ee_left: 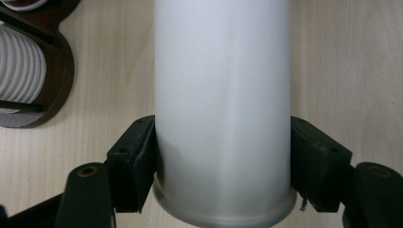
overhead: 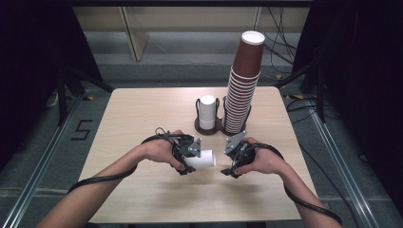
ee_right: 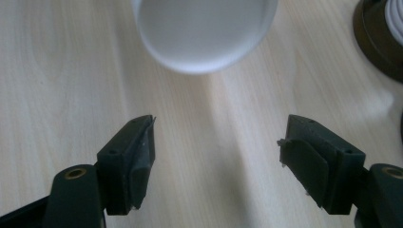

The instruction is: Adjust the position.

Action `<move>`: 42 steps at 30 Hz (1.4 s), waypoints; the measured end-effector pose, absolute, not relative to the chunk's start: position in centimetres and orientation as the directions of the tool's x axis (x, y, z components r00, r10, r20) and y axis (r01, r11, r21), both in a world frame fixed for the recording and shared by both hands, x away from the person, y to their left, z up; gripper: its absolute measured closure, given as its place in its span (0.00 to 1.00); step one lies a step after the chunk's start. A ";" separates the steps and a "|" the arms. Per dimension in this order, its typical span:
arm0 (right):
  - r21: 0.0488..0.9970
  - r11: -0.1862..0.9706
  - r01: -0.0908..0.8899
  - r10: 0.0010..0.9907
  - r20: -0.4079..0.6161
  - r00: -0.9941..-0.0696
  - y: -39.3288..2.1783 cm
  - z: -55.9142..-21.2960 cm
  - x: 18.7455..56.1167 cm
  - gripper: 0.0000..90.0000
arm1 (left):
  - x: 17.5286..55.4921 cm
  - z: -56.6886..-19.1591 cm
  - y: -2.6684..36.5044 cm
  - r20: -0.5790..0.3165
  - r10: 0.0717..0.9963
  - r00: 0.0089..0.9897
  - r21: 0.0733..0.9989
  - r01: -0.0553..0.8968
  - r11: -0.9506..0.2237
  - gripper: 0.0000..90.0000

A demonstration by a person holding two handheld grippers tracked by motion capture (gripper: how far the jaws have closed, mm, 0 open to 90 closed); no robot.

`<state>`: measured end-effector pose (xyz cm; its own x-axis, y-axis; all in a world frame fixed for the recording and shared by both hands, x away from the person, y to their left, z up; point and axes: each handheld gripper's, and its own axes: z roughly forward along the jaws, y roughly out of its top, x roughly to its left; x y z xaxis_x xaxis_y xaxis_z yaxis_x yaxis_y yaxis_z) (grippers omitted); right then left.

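A white cylinder (overhead: pixel 203 159) lies level just above the table, and my left gripper (overhead: pixel 190 162) is shut on it. In the left gripper view both pads press the cylinder's (ee_left: pixel 222 95) sides near its rimmed end, with the left gripper (ee_left: pixel 222 164) around it. My right gripper (overhead: pixel 229 164) is a short way to the right, facing the cylinder's free end. In the right gripper view the right gripper (ee_right: pixel 216 156) stands open with bare table between its jaws, and the cylinder's round end (ee_right: pixel 204 28) is just ahead.
Behind the hands stands a dark brown two-ring holder (overhead: pixel 209 128). One ring holds an upright white cylinder (overhead: pixel 207 111), the other a tall leaning stack of brown paper cups (overhead: pixel 242 90). The wooden table (overhead: pixel 133 118) ends close behind the holder.
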<state>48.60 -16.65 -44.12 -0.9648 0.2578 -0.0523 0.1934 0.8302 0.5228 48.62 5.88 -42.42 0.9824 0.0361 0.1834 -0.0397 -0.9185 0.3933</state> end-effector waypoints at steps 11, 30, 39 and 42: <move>0.532 0.830 0.166 0.218 -0.035 -0.975 -15.3 -44.1 48.7 0.28 | 48.9 -42.7 5.3 0.183 0.009 0.983 0.371 -0.060 -0.927 0.35; 0.559 0.821 0.119 0.164 -0.030 -0.986 -13.3 -44.0 48.9 0.27 | 48.6 -42.9 4.3 0.185 -0.021 0.983 0.376 -0.091 -0.922 0.35; 0.569 0.816 0.102 0.148 -0.034 -0.988 -13.1 -44.3 49.1 0.37 | 48.6 -42.9 4.3 0.184 -0.014 0.983 0.389 -0.086 -0.917 0.35; 0.573 0.812 0.111 0.152 -0.024 -0.988 -13.1 -44.4 49.1 0.37 | 48.6 -42.9 4.4 0.184 -0.013 0.983 0.392 -0.085 -0.916 0.35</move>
<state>49.08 -13.10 -44.44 -0.9882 0.1516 -0.0240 0.1107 0.8122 0.5727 48.59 4.36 -42.89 0.9829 -0.0125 0.1835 -0.0849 -0.9161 0.3919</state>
